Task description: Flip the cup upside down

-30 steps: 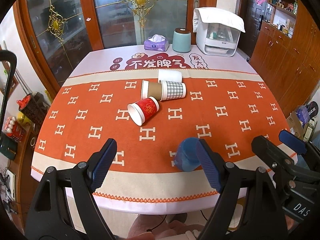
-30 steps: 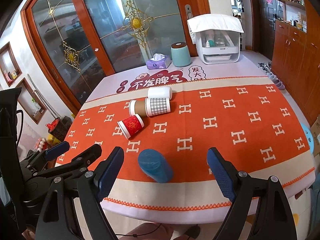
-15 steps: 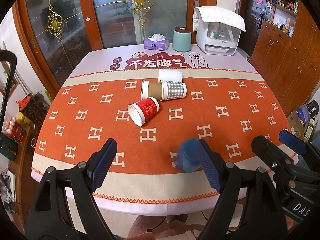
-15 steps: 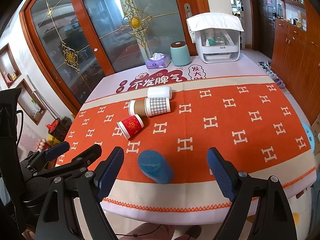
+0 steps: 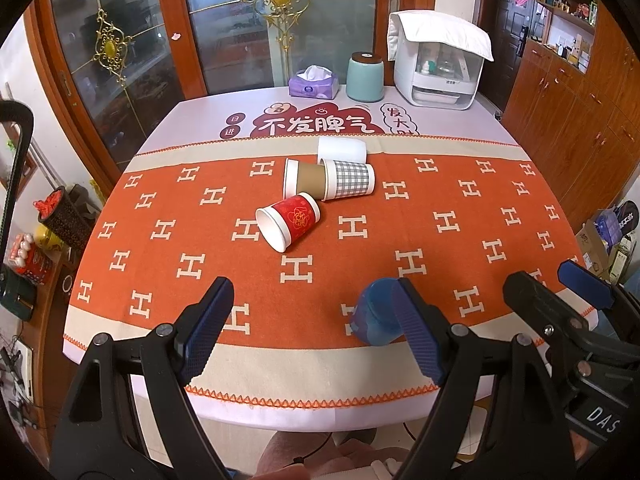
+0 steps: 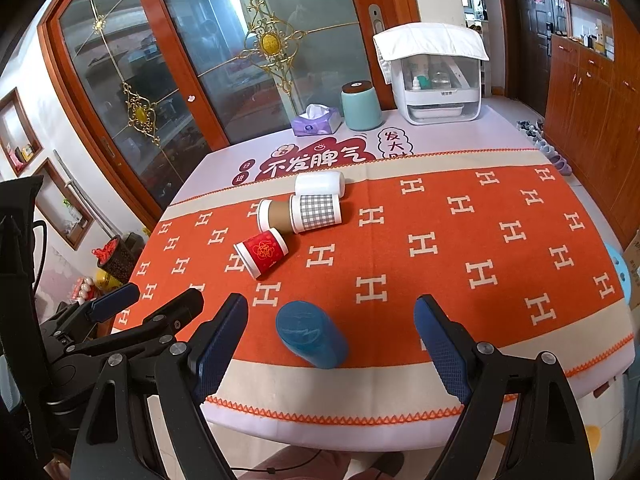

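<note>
A blue cup (image 6: 310, 334) stands upside down on the orange cloth near the table's front edge; it also shows in the left wrist view (image 5: 374, 316), partly behind a finger. A red cup (image 5: 288, 220) (image 6: 262, 252), a brown cup (image 5: 302, 182) (image 6: 274, 214), a checked cup (image 5: 348, 178) (image 6: 316, 212) and a white cup (image 5: 342, 150) (image 6: 320, 183) lie on their sides mid-table. My left gripper (image 5: 310, 332) is open and empty, left of the blue cup. My right gripper (image 6: 332, 344) is open, its fingers either side of the blue cup, apart from it.
At the table's far edge stand a purple tissue box (image 5: 314, 82), a teal canister (image 5: 364, 76) and a white appliance (image 5: 438, 66) with a towel on top. Glass doors stand behind, wooden cabinets (image 5: 568, 80) to the right. The front table edge (image 6: 360, 424) lies just below the grippers.
</note>
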A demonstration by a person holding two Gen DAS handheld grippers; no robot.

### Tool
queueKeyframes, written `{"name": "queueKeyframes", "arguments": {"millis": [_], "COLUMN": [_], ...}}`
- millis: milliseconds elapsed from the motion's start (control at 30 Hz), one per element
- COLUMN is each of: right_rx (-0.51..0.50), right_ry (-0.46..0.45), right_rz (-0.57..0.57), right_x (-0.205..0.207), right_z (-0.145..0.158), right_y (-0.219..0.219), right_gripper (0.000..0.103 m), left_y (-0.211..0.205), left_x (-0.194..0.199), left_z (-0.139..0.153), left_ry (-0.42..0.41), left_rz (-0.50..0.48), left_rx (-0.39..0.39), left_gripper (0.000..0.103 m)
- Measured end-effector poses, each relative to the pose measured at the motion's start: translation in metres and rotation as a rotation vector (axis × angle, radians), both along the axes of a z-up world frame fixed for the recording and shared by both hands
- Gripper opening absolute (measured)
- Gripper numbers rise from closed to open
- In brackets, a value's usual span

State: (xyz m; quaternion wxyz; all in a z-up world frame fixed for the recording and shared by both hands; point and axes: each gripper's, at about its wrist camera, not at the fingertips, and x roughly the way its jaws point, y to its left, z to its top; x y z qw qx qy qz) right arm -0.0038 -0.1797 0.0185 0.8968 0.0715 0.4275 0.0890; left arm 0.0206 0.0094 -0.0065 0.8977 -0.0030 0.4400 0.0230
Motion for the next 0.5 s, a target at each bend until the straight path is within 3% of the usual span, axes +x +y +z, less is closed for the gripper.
{"name": "queueKeyframes", "arguments": {"millis": [500], "right_rx": [0.005], "right_ry": [0.003], "right_rz": [0.001], "right_x": [0.0], "right_z": [-0.0023], "right_y": [0.0036], "right_gripper": [0.086], "left_y": [0.005], "left_x": [0.0033], "left_z": [-0.0044], "left_ry": [0.002], "left_rz": [-0.001], "left_rx": [0.003], "left_gripper": [0.079]}}
